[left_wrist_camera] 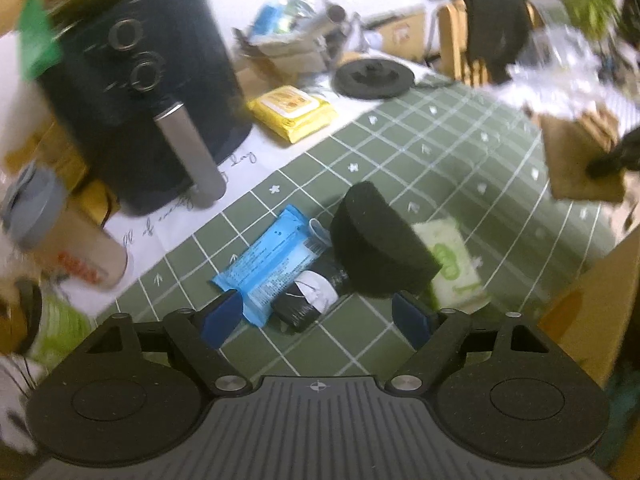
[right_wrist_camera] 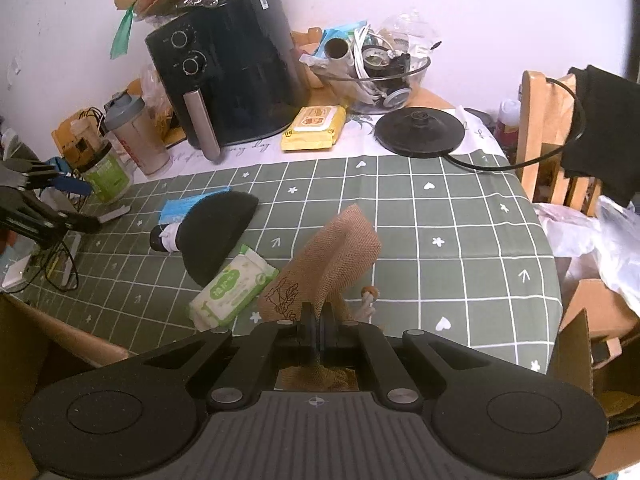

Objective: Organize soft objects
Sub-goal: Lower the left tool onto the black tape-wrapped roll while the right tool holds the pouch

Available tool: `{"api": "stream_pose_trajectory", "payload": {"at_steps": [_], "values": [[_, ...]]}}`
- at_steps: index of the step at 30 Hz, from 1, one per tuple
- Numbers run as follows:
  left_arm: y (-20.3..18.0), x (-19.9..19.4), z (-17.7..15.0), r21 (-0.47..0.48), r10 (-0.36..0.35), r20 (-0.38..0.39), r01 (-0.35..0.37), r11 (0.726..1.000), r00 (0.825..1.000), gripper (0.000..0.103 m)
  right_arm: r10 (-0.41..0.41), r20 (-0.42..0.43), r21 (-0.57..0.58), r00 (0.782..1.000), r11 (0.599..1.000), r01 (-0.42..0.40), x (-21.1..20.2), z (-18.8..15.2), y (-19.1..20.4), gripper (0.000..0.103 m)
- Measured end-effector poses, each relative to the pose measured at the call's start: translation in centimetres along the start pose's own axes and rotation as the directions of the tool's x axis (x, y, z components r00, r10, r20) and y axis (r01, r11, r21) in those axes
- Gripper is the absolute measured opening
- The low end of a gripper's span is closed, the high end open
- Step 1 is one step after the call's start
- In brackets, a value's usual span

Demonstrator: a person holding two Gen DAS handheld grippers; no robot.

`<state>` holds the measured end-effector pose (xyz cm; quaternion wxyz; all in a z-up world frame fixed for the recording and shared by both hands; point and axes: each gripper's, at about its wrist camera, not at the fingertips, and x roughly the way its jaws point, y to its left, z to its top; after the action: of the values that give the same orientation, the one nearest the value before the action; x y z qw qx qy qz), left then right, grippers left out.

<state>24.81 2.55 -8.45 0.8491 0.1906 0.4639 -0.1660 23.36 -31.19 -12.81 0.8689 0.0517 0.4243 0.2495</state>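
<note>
the right hand-held gripper [right_wrist_camera: 319, 322] pinches a burlap pouch [right_wrist_camera: 336, 252] clear of the worktop [right_wrist_camera: 440, 208] for moving. the left hand-held gripper [left_wrist_camera: 318, 316], jaws wide, hangs over the black foam pad [left_wrist_camera: 380, 244] and blue packet [left_wrist_camera: 268, 264], likely next.

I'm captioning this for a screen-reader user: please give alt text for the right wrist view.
The right gripper, shut, holds a brown burlap pouch above a green checked tablecloth. To its left lie a black half-round pad and a green wipes pack.
</note>
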Motion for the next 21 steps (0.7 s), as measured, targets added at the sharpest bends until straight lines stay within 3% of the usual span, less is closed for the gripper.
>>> {"api": "stream_pose_trajectory", "payload": {"at_steps": [13, 21], "values": [[-0.1, 8.8, 0.6, 0.236, -0.005, -0.153, 0.041, 0.971, 0.988, 0.058, -0.014, 0.006, 0.064, 1.0, 0.998, 0.014, -2.0, -1.8, -0.4, 0.004], [-0.5, 12.3, 0.8, 0.347, -0.044, -0.227, 0.123, 0.93, 0.973, 0.055, -0.004, -0.009, 0.131, 1.0, 0.991, 0.005, -2.6, -3.1, -0.4, 0.004]]}}
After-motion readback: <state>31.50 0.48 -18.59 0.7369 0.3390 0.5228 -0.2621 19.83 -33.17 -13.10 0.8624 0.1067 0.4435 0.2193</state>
